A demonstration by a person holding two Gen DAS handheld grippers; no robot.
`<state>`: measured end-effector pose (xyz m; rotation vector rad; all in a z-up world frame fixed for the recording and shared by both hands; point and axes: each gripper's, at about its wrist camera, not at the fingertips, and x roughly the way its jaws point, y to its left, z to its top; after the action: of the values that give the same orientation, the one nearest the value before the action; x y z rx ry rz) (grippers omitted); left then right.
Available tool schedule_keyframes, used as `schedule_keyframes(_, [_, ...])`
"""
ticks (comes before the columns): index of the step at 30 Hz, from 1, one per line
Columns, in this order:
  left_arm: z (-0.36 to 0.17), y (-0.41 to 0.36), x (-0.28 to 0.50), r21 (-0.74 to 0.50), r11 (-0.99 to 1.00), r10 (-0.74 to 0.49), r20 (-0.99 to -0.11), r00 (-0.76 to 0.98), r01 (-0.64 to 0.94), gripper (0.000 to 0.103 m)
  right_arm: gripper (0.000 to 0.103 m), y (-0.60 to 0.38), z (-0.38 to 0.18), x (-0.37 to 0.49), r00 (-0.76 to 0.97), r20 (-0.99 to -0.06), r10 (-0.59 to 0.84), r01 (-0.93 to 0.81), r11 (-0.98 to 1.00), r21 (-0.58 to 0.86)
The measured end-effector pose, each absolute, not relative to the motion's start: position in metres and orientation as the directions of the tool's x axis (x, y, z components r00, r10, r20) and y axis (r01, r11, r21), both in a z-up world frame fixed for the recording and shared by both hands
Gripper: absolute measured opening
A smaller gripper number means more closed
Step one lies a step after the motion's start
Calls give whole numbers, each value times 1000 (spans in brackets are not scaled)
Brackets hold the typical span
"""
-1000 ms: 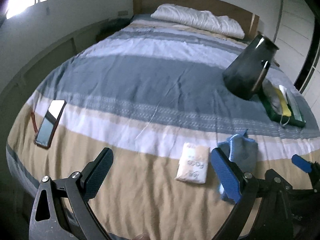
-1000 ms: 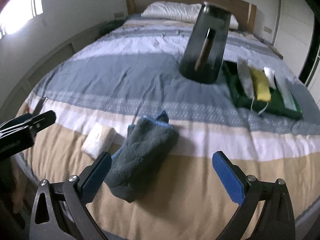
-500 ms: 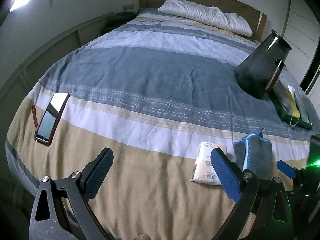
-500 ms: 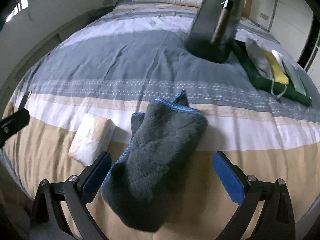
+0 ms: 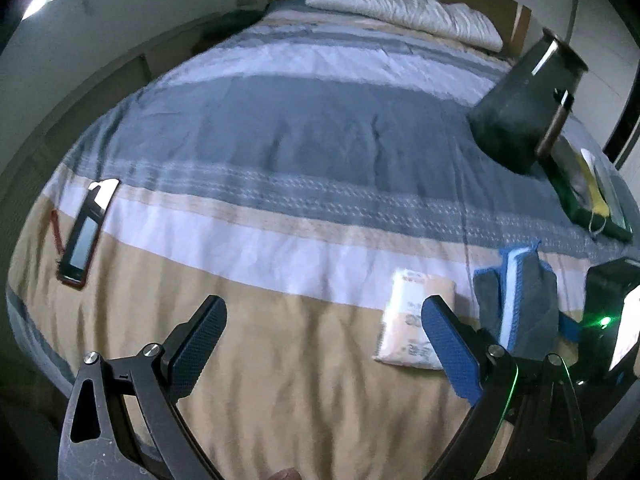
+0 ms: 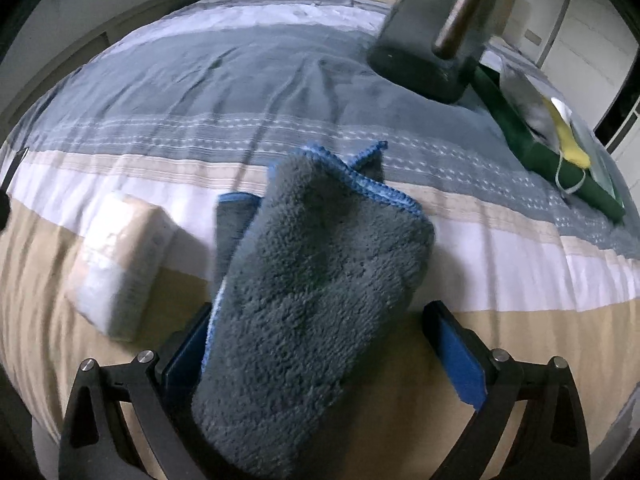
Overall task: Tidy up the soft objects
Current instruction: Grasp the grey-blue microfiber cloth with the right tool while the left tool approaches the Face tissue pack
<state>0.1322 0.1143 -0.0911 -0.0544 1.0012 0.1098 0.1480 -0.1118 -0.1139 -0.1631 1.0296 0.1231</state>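
Striped blue, white and tan bedspread (image 5: 280, 148) fills room. Fluffy grey towel with blue trim (image 6: 312, 292) lies folded near foot of bed, between spread jaws of right gripper (image 6: 324, 352), left pad partly hidden under it. Left gripper (image 5: 320, 344) hovers wide open, empty. White tissue pack (image 5: 412, 320) just beside towel; red-cased phone (image 5: 86, 232) well apart.

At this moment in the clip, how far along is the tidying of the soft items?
Early. Done: some soft items lie in the green tray beside the dark bin. In hand: the right gripper is open, its fingers either side of the grey towel, not closed on it. Left: the towel and the tissue pack lie loose on the bed; the left gripper is open and empty.
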Motion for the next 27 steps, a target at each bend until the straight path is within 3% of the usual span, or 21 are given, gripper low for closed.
schedule_keyframes(14, [-128,56,156,7,1000,12,-890,455,-13,96,101,-163,-101,155,501,-863,57,-159,987,-27])
schedule_keyframes(23, [-153,60,168,46,998,56,-912,405,-33,96,93,-158,-102,158,481,-871,106,-203,979,7])
schedule_keyframes(27, [-161,64,172,45,998,56,-919,391,-37,96,81,-153,-104,162,476,-873,108,-222,975,0])
